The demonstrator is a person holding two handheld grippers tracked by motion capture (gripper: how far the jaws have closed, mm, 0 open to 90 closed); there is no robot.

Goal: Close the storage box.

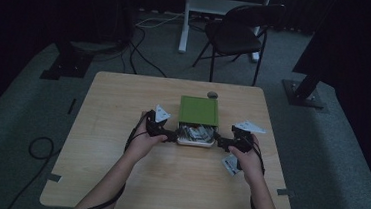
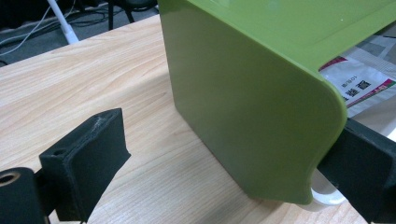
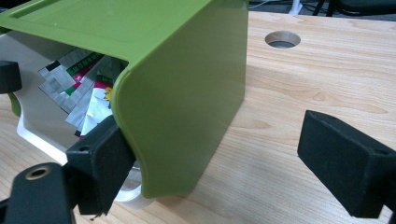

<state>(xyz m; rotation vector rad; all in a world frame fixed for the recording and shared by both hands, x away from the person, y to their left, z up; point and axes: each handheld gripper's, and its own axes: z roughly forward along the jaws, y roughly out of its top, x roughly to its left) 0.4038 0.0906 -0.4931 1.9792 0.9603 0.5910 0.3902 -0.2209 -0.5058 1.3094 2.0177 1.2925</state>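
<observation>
A lidded box (image 1: pixel 199 110) sits at the middle of the table (image 1: pixel 118 169), packets (image 1: pixel 196 132) inside it at the near end — the left gripper (image 1: pixel 172 135) at its near left corner, the right gripper (image 1: pixel 220 141) at its near right. A round hole (image 1: pixel 212 94) lies just behind the box; a chair (image 1: pixel 239 31) stands beyond the table.

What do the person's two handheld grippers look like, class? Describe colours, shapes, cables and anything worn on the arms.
Both the left gripper and the right gripper are black, each topped by a pale grey three-cornered plate. Their fingers are blocky, matte black, foam-like pads with squared ends; a round brass-coloured eyelet sits in the mount below. A thin black cable trails from each gripper along the forearm. The forearms are bare, with no sleeves in sight.
</observation>
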